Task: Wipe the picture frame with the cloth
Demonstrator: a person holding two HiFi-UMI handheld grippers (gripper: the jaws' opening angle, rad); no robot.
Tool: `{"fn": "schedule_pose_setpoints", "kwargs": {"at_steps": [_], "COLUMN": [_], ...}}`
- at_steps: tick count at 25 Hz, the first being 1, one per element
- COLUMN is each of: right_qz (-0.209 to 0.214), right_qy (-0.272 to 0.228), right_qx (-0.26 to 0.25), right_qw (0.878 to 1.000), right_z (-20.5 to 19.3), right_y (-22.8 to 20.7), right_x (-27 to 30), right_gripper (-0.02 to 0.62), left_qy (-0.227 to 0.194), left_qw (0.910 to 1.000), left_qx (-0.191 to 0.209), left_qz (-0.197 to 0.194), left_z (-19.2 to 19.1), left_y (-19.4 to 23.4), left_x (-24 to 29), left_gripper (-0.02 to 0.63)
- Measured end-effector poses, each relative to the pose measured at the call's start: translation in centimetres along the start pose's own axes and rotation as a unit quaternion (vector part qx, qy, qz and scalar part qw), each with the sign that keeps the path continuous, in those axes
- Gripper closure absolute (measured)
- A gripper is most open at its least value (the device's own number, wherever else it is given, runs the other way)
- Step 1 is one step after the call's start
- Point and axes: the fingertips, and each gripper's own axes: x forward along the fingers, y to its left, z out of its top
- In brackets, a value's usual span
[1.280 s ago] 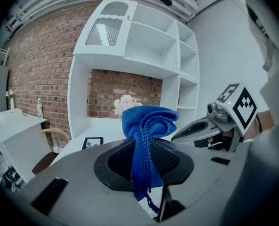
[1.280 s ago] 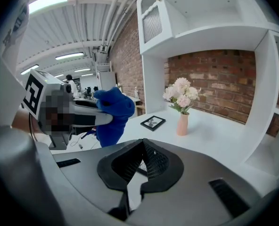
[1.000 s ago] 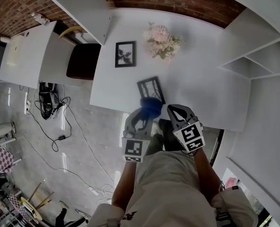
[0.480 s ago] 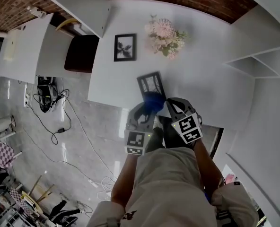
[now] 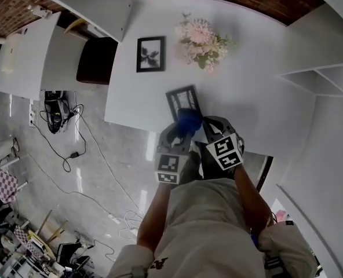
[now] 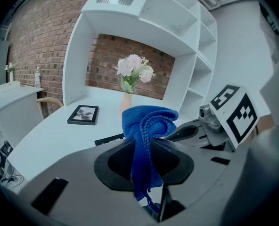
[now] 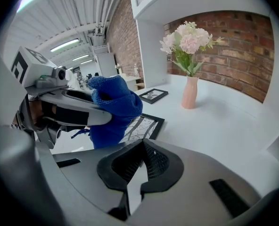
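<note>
The white counter (image 5: 247,80) carries everything; on it the picture frame (image 5: 183,100) lies flat, close to the counter's near edge. Beyond the frame stands a vase of pink flowers (image 5: 201,38), and beyond and to its left lies a second, smaller frame (image 5: 150,54), both well apart from it. The left gripper (image 6: 142,149) hovers at the frame's near end, its jaws clamped tight on the blue cloth (image 6: 146,121), which bunches out past the tips and hangs over the frame's near edge; whether the cloth touches the glass cannot be told. The right gripper (image 7: 142,147) sits just beside the left, to the frame's near right, its jaws drawn together with nothing between them. The wipe looks about to begin. To do it well, the bunched cloth should go down flat on the glass with light pressure and travel in long strokes away from the near edge; the frame lies loose on a smooth top and will likely slide, so the empty right jaws might steady one border; strokes should stop short of the vase.
</note>
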Motion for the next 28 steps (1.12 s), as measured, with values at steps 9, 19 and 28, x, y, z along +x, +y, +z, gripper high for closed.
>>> {"fn": "schedule_pose_setpoints", "kwargs": {"at_steps": [9,19,28], "right_qz": [0.003,-0.004,-0.01], "right_qy": [0.019,0.031,0.046], "right_qx": [-0.01,-0.011,-0.013], "right_qw": [1.0,0.999,0.999], "right_z": [-0.7,-1.2,-2.2], "right_y": [0.1,0.0,0.0], "right_x": [2.2,3.6,4.3], "right_gripper": [0.597,0.598,0.598], "left_qy": [0.027,0.054,0.084], "left_qw": [0.9994,0.998,0.9952], "left_qx": [-0.022,-0.032,-0.048], "left_qz": [0.0,0.005,0.017], "left_z": [-1.0,-1.9,-3.7], "left_y": [0.3,0.8,1.1], "left_x": [2.6,4.7,5.7], "left_gripper": [0.511,0.511,0.511]}}
